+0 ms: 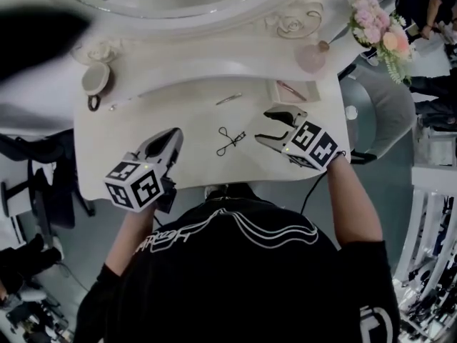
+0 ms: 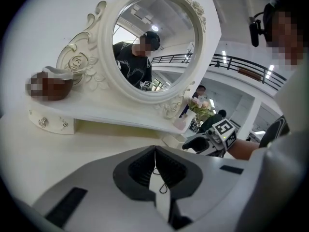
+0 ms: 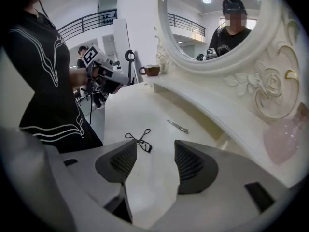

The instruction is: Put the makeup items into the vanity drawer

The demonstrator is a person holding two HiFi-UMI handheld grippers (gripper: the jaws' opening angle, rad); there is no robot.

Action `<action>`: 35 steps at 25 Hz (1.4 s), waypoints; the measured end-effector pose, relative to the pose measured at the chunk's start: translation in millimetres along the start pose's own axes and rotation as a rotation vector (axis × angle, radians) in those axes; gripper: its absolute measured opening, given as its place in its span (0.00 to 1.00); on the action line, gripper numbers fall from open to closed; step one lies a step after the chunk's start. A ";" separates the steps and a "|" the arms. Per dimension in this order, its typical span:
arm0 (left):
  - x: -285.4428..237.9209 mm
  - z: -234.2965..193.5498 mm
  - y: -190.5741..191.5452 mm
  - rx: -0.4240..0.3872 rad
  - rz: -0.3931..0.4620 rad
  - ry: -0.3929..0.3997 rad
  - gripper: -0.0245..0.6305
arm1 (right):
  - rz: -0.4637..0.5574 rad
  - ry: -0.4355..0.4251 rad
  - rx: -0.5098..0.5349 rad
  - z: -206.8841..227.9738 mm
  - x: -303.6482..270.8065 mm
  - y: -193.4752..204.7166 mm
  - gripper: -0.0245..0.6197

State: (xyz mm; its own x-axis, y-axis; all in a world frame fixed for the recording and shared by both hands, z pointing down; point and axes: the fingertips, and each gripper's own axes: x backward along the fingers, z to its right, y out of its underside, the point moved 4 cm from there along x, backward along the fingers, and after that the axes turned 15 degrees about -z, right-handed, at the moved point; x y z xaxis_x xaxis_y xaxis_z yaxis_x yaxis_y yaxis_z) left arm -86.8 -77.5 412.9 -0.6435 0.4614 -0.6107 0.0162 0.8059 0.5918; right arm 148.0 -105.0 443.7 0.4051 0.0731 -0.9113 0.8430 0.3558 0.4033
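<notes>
A black eyelash curler (image 1: 230,140) (image 3: 139,140) lies on the white vanity top (image 1: 143,120), between my two grippers. A thin metal hair clip (image 1: 228,99) (image 3: 177,126) rests farther back. At the back right a small drawer (image 1: 293,91) stands open with a slim pinkish item inside. My right gripper (image 1: 263,125) (image 3: 155,146) hovers just right of the curler, jaws wide apart with nothing between them. My left gripper (image 1: 173,134) (image 2: 154,150) sits left of the curler and points toward it, pads together and holding nothing.
A pink perfume bottle (image 1: 312,57) (image 3: 285,139) and a flower bunch (image 1: 378,31) stand at the back right. A round compact (image 1: 95,77) sits at the back left. The oval mirror (image 2: 154,37) rises behind the shelf. The table's front edge runs close to my body.
</notes>
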 end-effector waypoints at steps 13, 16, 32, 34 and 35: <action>15.5 -19.7 29.7 0.056 0.003 -0.044 0.07 | -0.139 -0.057 0.263 -24.0 -76.5 -1.8 0.44; 18.8 -20.2 30.9 0.068 0.017 -0.057 0.07 | -0.146 -0.058 0.325 -22.2 -85.3 -5.3 0.42; 17.9 -18.7 25.3 0.095 0.039 -0.094 0.07 | -0.153 -0.141 0.497 -27.3 -92.5 -13.4 0.17; 16.9 -18.4 24.0 0.096 0.039 -0.094 0.07 | -0.151 -0.145 0.509 -28.2 -91.6 -13.3 0.16; 16.3 -18.1 23.4 0.098 0.039 -0.094 0.07 | -0.148 -0.145 0.514 -28.8 -91.1 -13.3 0.15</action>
State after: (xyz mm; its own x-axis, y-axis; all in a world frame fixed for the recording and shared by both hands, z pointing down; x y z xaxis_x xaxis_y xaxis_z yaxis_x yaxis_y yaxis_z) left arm -110.7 -57.9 426.4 -0.5663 0.5220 -0.6378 0.1170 0.8170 0.5647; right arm 89.7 -89.6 518.9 0.2829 -0.0851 -0.9554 0.9442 -0.1502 0.2930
